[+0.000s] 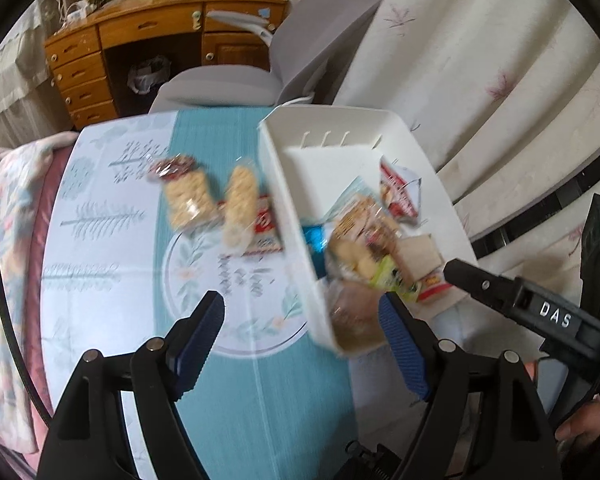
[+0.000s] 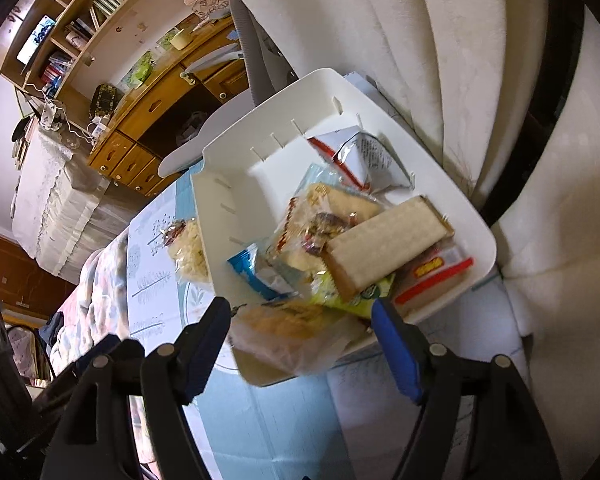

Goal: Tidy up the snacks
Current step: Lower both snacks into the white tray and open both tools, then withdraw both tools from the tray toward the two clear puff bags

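A white bin (image 1: 284, 184) stands on the right side of the table and holds several snack packs. Among them are a beige wafer pack (image 2: 388, 244), a white and red packet (image 2: 364, 156) and a blue packet (image 2: 256, 272). A clear bag of biscuits (image 2: 292, 332) lies in the bin's near corner. My right gripper (image 2: 300, 312) hangs open above that bag without pressing on it. Two clear packs of rice crackers (image 1: 188, 196) (image 1: 240, 204) lie on the cloth left of the bin, on a red and white packet (image 1: 266, 232). My left gripper (image 1: 300, 308) is open and empty above the bin's near left wall.
The table wears a teal and white patterned cloth (image 1: 240, 400). A grey office chair (image 1: 292, 52) and a wooden desk (image 1: 140, 36) stand beyond it. White flowered fabric (image 1: 480, 80) hangs close on the right. A flowered blanket (image 1: 4, 240) lies at the left edge.
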A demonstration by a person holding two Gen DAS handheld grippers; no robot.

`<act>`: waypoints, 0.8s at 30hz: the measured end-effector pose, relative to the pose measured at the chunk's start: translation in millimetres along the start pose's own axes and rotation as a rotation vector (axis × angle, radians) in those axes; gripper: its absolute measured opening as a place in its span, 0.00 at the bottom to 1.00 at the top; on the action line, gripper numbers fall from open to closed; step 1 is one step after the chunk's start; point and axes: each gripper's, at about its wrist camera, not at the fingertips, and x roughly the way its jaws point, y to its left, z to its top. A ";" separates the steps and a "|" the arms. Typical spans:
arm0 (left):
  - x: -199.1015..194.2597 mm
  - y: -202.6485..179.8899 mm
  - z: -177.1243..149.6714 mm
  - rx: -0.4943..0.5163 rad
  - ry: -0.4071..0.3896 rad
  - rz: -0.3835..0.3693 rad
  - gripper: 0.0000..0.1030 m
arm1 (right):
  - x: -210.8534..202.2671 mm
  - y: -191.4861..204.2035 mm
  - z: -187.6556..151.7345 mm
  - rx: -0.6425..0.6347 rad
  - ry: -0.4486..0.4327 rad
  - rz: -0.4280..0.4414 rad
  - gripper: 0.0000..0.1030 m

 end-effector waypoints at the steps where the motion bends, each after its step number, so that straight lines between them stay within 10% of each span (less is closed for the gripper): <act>1: -2.4 6.2 -2.6 -0.002 0.007 0.000 0.76 | -0.3 4.0 -3.3 0.003 -0.001 -0.006 0.72; 24: -24.0 169.0 14.8 -0.004 0.191 0.000 0.80 | 9.9 133.4 -100.7 0.075 -0.224 -0.069 0.72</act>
